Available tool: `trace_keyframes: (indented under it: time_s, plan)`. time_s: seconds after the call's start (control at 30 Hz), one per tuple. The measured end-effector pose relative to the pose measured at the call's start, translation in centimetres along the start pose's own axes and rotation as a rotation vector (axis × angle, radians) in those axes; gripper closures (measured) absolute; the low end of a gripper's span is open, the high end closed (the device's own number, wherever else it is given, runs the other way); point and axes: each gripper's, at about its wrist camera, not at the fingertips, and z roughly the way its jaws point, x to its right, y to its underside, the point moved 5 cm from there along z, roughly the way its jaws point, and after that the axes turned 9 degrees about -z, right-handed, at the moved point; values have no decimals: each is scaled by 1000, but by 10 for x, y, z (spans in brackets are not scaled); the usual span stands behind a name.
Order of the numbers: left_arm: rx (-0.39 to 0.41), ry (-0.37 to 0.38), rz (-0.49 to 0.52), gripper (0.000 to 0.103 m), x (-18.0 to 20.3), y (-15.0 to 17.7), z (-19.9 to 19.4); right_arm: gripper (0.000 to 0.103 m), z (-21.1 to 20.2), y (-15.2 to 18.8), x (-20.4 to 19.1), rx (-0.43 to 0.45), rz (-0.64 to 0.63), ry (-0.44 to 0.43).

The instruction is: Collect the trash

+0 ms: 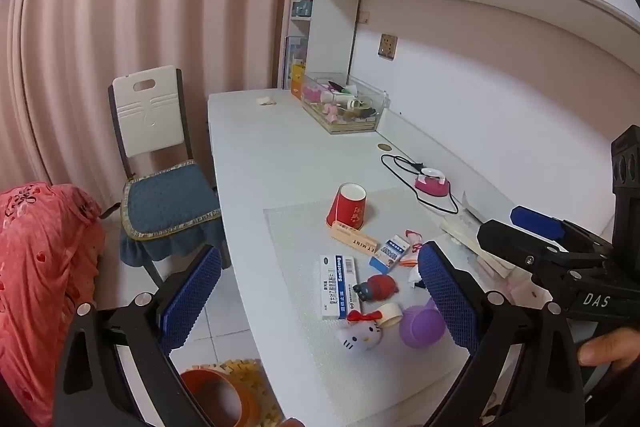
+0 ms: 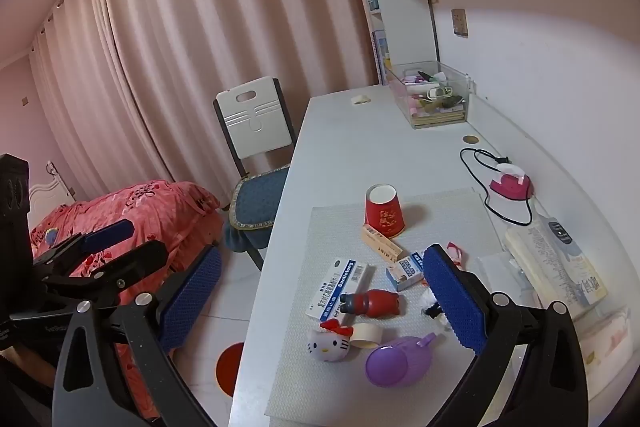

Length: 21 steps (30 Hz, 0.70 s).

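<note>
two grippers, both empty, hang above the near end of the white desk (image 1: 288,155). left wrist view: left gripper (image 1: 320,301) has its blue pads wide apart with nothing between them; the right gripper (image 1: 516,227) enters from the right edge, fingers also parted and holding nothing. trash lies clustered on the pale mat (image 1: 296,227) at the desk's near end: red paper cup (image 1: 347,206) tipped on its side at the mat's far edge, mint box (image 1: 354,239) touching it, long medicine box (image 1: 339,286) mid-mat, small blue-white carton (image 1: 390,253) beside it, crumpled wrapper (image 1: 412,247) near the mat's right edge. a kitty toy (image 1: 359,333), purple scoop (image 1: 422,327) and tape roll (image 1: 390,314) sit toward the near edge; an orange bin (image 1: 218,397) is on the floor below the desk's near left corner. right wrist view: right gripper (image 2: 322,301) spread open over the same pile; left gripper (image 2: 110,245) at the left edge, off the desk, fingers apart. cup (image 2: 384,211) mouth faces away. judgement: cup is light, thin-walled, crushes easily; pinch across the rim, gently. boxes are light, stiff card; take them across the narrow width. wrapper is soft, may slip.
</note>
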Motion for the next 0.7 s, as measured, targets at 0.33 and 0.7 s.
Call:
trace_keyframes:
  time_s: [0.33,0.7]
  plan:
    - [-7,0,15,6,4,3,1,5,2,2,4,-9,-1,3]
    - [-17,13,-5,6,-1,2,3,5,2,2,1,-13,3,6]
